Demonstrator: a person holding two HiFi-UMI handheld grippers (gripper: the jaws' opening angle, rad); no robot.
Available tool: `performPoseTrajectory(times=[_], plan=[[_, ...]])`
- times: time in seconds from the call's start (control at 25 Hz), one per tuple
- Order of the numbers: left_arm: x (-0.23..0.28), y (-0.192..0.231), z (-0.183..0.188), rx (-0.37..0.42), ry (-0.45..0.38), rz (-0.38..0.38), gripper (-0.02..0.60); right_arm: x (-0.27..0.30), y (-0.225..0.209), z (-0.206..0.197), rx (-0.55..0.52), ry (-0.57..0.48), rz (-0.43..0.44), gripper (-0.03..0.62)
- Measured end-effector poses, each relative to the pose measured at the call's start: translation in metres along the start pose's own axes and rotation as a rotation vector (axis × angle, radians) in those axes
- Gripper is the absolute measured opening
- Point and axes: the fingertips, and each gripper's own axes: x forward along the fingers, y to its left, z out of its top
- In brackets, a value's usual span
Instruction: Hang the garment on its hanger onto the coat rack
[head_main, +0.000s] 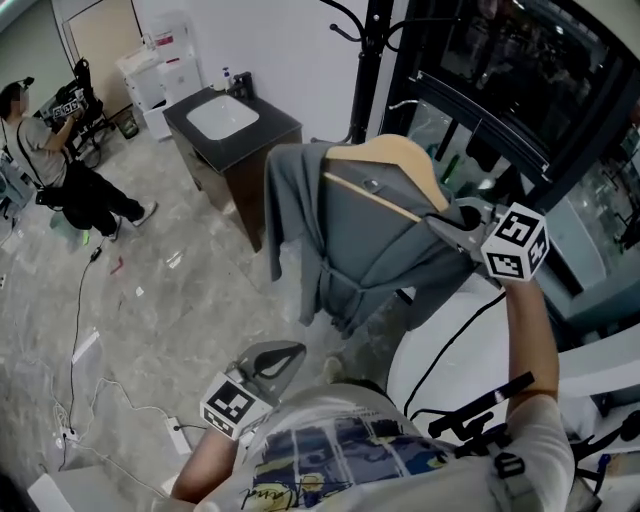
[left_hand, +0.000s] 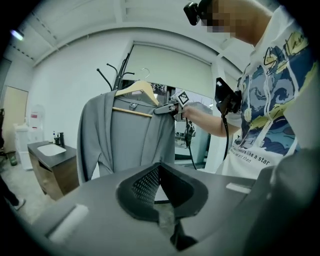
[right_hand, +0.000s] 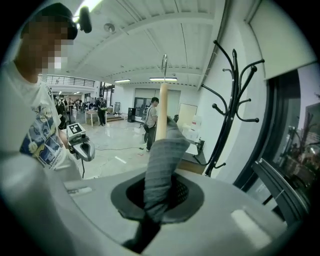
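Observation:
A grey garment (head_main: 350, 240) hangs on a wooden hanger (head_main: 395, 160), held up in the air. My right gripper (head_main: 450, 222) is shut on the garment's cloth at the hanger's right shoulder end. In the right gripper view the grey cloth (right_hand: 160, 185) fills the jaws, with the wooden hanger (right_hand: 161, 112) and its metal hook (right_hand: 164, 62) rising above. The black coat rack (head_main: 372, 70) stands just behind the garment, its curved hooks (right_hand: 227, 100) to the right of the hanger. My left gripper (head_main: 270, 360) hangs low near my body, shut and empty. It faces the garment (left_hand: 135, 140).
A dark cabinet with a white sink (head_main: 230, 125) stands behind and left of the garment. Glass panels in a dark frame (head_main: 540, 120) rise on the right. A person (head_main: 60, 170) stands far left. Cables (head_main: 80, 330) trail over the marble floor. A white rounded surface (head_main: 470, 350) lies lower right.

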Motion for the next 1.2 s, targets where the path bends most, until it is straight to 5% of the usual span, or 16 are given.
performPoseTrajectory(times=[0.56,1.2], plan=[[0.069,0.063,0.029,-0.003,-0.02,0.102,0.003,0.09,-0.17,0.026,-0.023,0.046,0.065,0.009],[0.084,0.091,0.027,-0.075,0.023,0.185,0.003,0.166,-0.243,-0.013,0.027,0.095,0.076,0.009]])
